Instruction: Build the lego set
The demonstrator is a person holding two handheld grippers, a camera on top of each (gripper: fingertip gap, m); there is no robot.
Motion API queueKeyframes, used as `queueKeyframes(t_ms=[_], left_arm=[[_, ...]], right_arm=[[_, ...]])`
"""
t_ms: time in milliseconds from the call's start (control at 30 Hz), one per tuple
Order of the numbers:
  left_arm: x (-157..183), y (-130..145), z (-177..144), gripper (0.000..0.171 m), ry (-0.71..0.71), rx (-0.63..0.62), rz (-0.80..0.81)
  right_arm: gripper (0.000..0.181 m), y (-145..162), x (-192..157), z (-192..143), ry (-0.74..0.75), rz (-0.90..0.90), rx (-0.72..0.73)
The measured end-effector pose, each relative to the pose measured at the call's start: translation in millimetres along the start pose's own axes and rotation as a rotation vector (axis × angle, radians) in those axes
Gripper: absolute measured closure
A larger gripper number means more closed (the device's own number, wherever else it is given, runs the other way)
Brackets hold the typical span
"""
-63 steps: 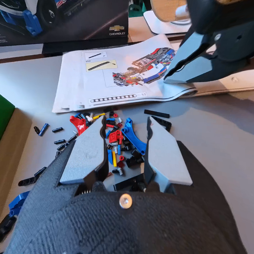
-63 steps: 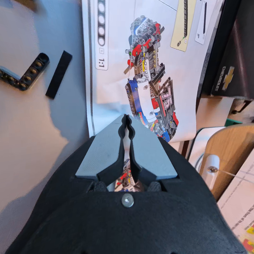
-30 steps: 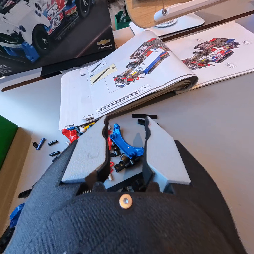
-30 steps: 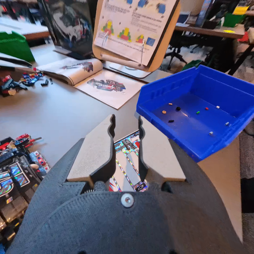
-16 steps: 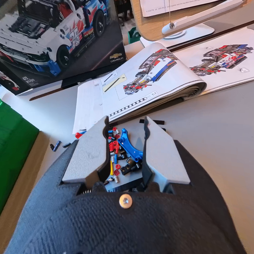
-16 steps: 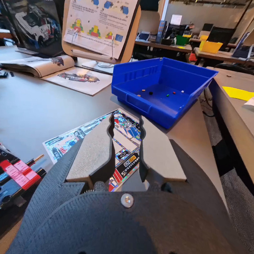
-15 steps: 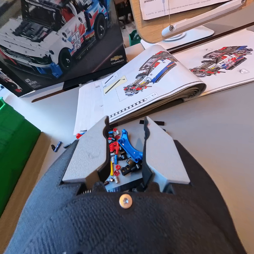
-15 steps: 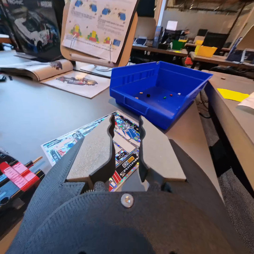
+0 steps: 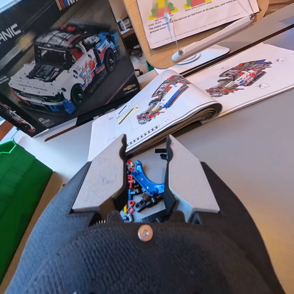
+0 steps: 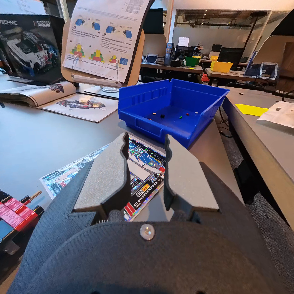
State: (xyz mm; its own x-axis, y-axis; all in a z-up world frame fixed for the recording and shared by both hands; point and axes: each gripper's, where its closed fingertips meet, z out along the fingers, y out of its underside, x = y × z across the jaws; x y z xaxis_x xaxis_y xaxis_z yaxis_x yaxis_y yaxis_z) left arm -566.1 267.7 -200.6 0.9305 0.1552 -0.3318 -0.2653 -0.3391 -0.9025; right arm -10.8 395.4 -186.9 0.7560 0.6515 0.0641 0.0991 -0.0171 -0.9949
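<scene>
Hovering spread and empty, my left fingers frame the blue curved piece; my right fingers gape over the sticker sheet.

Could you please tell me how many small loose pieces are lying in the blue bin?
6: tan, black, green, red, white, and another tan one near the front wall, which may hide others.

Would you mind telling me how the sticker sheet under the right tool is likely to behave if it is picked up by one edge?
The sticker sheet looks thin and lies flat on the table, so it would probably flop. Its glossy face may slip in the open right tool, and no edge looks lifted, so catching one could be awkward.
</scene>
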Motion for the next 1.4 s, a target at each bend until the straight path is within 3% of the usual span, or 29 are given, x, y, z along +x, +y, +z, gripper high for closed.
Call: queueKeyframes(t_ms=[233,400,567,667,833,933,1200,1400], left_arm=[[4,-19,-12,0.126,-0.036,0.087,0.042],[20,-27,-21,0.138,-0.048,0.162,0.079],[47,-23,-23,0.139,0.064,0.131,0.057],[63,-27,-30,0.131,0.13,0.137,0.023],[126,-17,-51,0.108,0.502,-0.005,-0.023],[151,-6,-67,0.091,0.653,-0.13,-0.016],[170,-4,-100,0.098,0.657,-0.145,-0.017],[176,14,-98,0.105,0.586,-0.209,0.056]], right_arm=[[0.137,-3,1,-2,-0.008,0.019,0.02],[0.138,-4,-2,-3,-0.016,0.001,0.027],[0.139,-6,-5,-5,-0.042,0.021,0.043],[0.139,-6,-11,-5,-0.079,0.028,0.045],[0.138,-6,-31,-5,-0.199,0.028,0.041],[0.137,-9,-44,-8,-0.272,0.022,0.055],[0.138,-11,-64,-14,-0.404,0.044,0.07],[0.141,-16,-61,-19,-0.43,0.103,0.091]])
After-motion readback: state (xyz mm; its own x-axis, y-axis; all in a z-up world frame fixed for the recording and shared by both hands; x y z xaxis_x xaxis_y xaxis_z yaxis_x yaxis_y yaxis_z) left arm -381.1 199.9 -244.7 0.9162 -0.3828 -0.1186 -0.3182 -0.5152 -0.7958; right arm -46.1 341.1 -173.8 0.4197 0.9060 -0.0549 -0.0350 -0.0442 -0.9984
